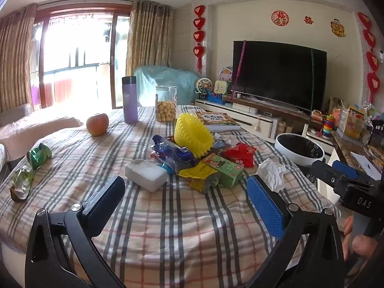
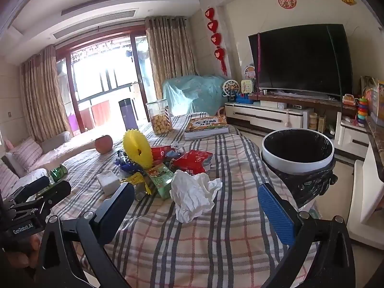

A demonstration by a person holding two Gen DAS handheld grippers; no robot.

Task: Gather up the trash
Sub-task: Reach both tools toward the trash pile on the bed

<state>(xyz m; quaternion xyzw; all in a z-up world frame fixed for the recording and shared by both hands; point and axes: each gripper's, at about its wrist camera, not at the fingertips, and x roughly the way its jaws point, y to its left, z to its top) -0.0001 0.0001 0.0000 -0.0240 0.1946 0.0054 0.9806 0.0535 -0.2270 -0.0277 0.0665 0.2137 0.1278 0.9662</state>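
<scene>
Showing bin [image 2: 297, 165] fully, right view only

Two handheld black tongs with mismatched pads

Left tongs [image 1: 184, 200] and right tongs [image 2: 199, 206]: black angular arms, silver round screws at the pivots, one black pad, one blue ribbed pad; white lettering "DAS" and "GenRobot.AI" on the bodies.
</scene>
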